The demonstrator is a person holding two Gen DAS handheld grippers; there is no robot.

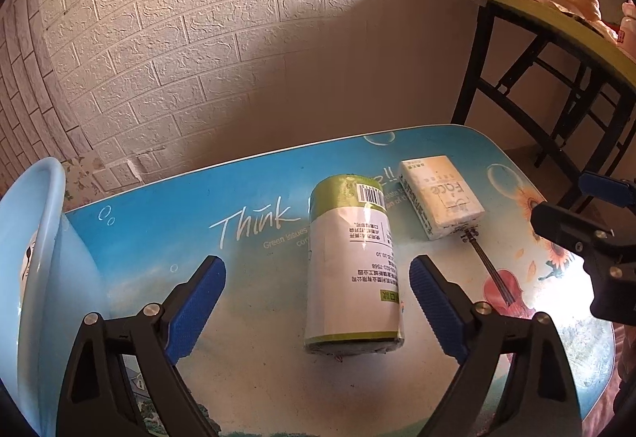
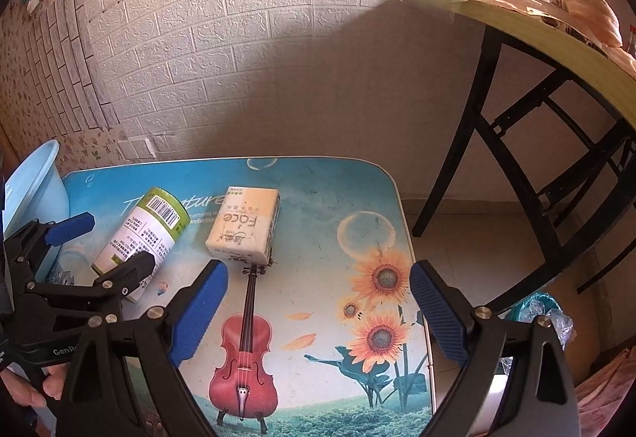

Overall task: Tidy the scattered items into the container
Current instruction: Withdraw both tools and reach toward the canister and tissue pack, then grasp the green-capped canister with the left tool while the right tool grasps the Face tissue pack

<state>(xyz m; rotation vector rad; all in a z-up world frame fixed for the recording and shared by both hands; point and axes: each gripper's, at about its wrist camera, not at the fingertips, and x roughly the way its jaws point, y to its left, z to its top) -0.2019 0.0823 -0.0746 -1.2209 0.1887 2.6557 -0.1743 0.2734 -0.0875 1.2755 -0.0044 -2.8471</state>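
1. The basin [image 1: 35, 238], pale blue, stands at the left edge of the surface [image 1: 246, 357]; its inside is mostly hidden, so I cannot tell what it holds.
2. The cylinder pack [image 1: 351, 270] lies on its side right of the basin, well apart from it, its long axis running from the near edge toward the brick wall [image 1: 179, 39], barcode end farthest.
3. The tissue pack [image 1: 441, 196] lies flat just right of the cylinder pack's far end, its long axis angled away to the left.
4. The left tongs [image 1: 318, 306] stand wide apart, nothing pressed; the cylinder pack sits between the fingers, nearer the right one.
5. The right tongs [image 2: 318, 310] are spread apart and empty over the printed violin, the tissue pack just beyond them.
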